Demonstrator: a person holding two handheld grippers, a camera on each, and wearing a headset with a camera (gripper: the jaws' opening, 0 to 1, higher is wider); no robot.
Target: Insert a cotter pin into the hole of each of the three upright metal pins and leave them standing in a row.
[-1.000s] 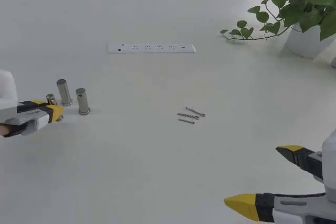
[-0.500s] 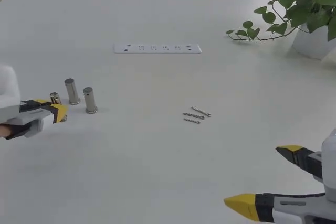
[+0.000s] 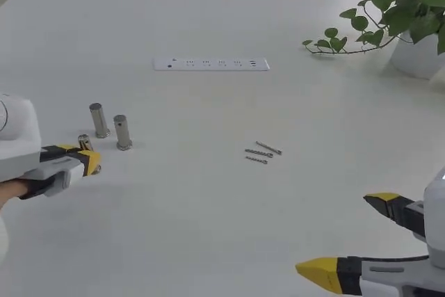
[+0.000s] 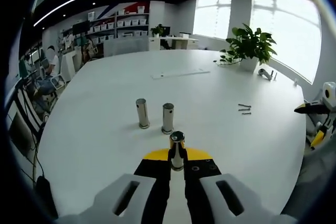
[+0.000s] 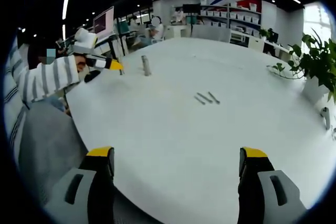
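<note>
Grip check: left tool on one metal pin

Left tool [image 3: 89, 161] comes in level from the left edge of the head view, a hand [image 3: 10, 189] behind it. Its jaws are closed on the base of the gripped metal pin [image 4: 177, 144], which stands upright. Free metal pins [image 3: 123, 132] stand side by side just beyond it. Cotter pins [image 3: 261, 152] lie loose mid-worktop [image 3: 208, 213], well apart from these. Right tool [image 3: 332, 233] sits low at near right, pointing left, jaws spread wide.
</note>
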